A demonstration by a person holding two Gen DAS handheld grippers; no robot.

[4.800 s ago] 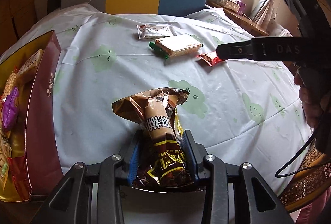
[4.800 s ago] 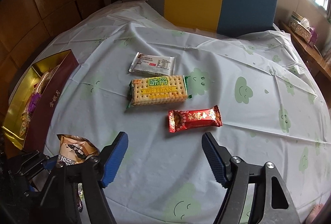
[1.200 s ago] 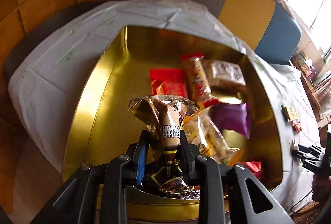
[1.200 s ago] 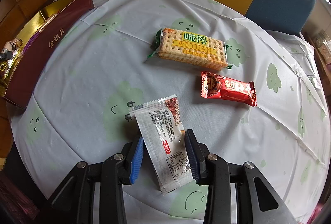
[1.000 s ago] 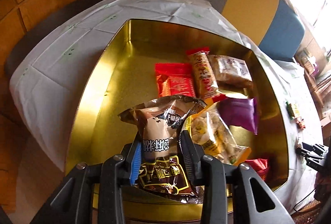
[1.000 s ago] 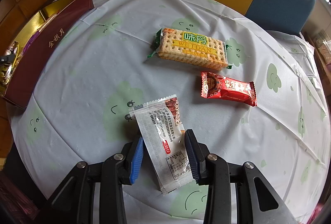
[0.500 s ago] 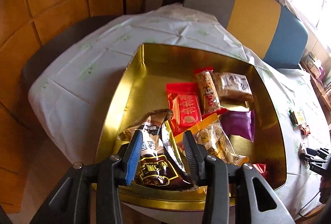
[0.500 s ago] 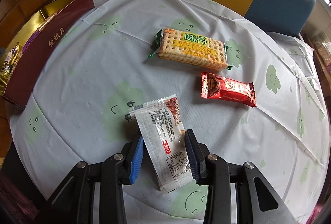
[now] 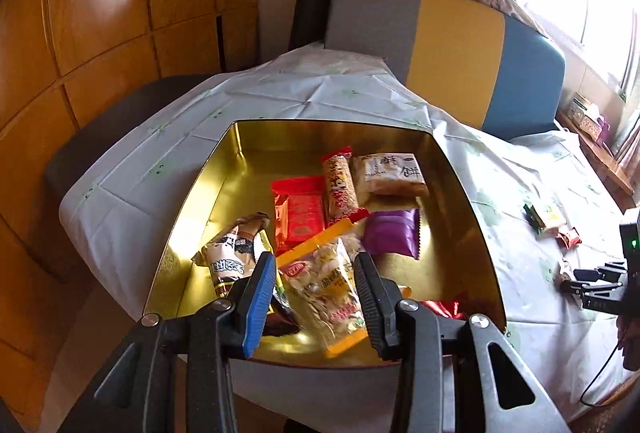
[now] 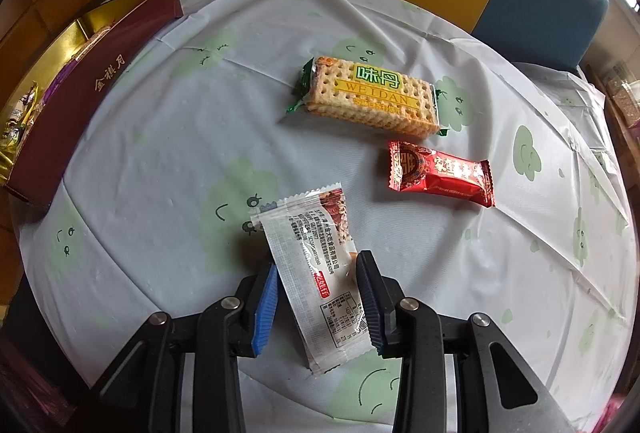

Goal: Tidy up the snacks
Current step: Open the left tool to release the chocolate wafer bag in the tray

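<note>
My left gripper (image 9: 316, 297) is open and empty above the near edge of the gold box (image 9: 460, 193). The brown snack pack (image 9: 230, 259) lies in the box at its near left, beside several other snacks. My right gripper (image 10: 316, 297) is shut on a white clear-wrapped snack pack (image 10: 320, 273) and holds it over the tablecloth. A Weidan cracker pack (image 10: 368, 97) and a red candy pack (image 10: 440, 173) lie on the table beyond it. The box also shows at the far left in the right wrist view (image 10: 92, 73).
The round table has a white cloth with green clouds (image 10: 160, 173). A grey, yellow and blue chair back (image 9: 440, 45) stands behind it. Wooden wall panels (image 9: 100, 13) are on the left. The right gripper shows at the far right in the left wrist view (image 9: 592, 283).
My left gripper opened and let the brown snack pack drop into the gold box, then drew back and up. My right gripper stayed still with the white pack.
</note>
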